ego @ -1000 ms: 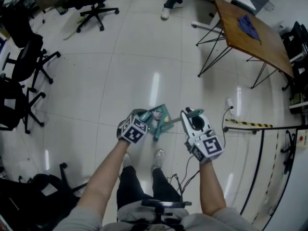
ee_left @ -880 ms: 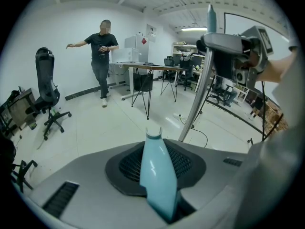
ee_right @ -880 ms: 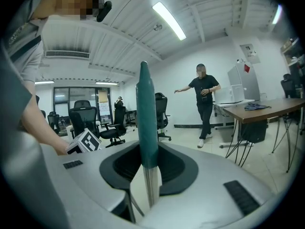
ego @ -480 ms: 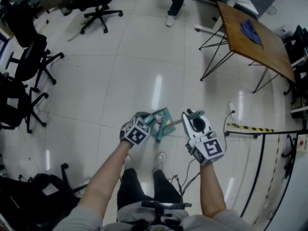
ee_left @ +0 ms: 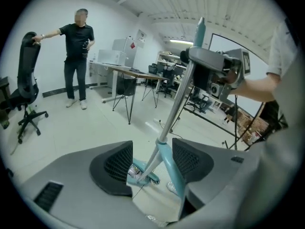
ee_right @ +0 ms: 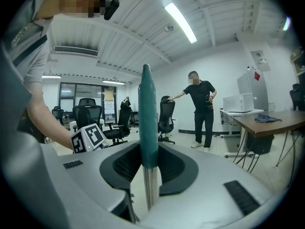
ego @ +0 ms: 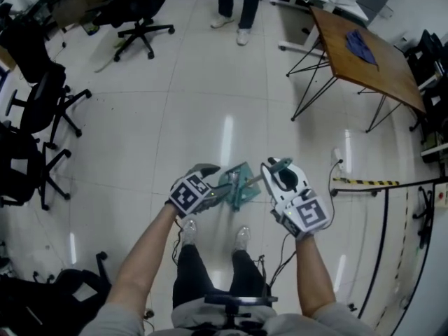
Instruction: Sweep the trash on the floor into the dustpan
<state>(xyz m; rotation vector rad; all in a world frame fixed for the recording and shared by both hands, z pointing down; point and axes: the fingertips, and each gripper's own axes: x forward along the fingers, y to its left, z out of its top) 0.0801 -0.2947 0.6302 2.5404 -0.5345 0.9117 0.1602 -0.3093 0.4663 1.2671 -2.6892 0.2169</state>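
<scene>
Left gripper view: the jaws of the left gripper [ee_left: 152, 162] stand wide apart and have just been opening. The teal dustpan handle [ee_left: 172, 178] runs between them, close to the right-hand pad, but neither pad presses on it.
Right gripper view: the jaws of the right gripper [ee_right: 148, 163] are clamped on the broom [ee_right: 147, 118], where its teal grip meets the metal pole. The pole stands upright between the pads.
Head view: the dustpan [ego: 239, 185] rests on the floor [ego: 210, 96], ahead of and between the two sets of jaws. The left jaws are just beside its near-left edge and the right jaws are over its right side.
Broom head: the brush [ee_left: 145, 175] sits low between the left jaws, beyond the handle and down at the pan.
Litter: the trash [ee_left: 135, 171], one small crumpled piece, touches the bristles ahead of the left-hand pad. I cannot tell whether it lies inside the pan or only at its lip.
Step (judgement): late in the sweep. The brush is at the pan with the piece against it, and the pan has been let go.
Next move (judgement): a short stroke of the brush toward the pan, steered from the right jaws alone. If the free pan slides, the left jaws should close on the handle again first.
</scene>
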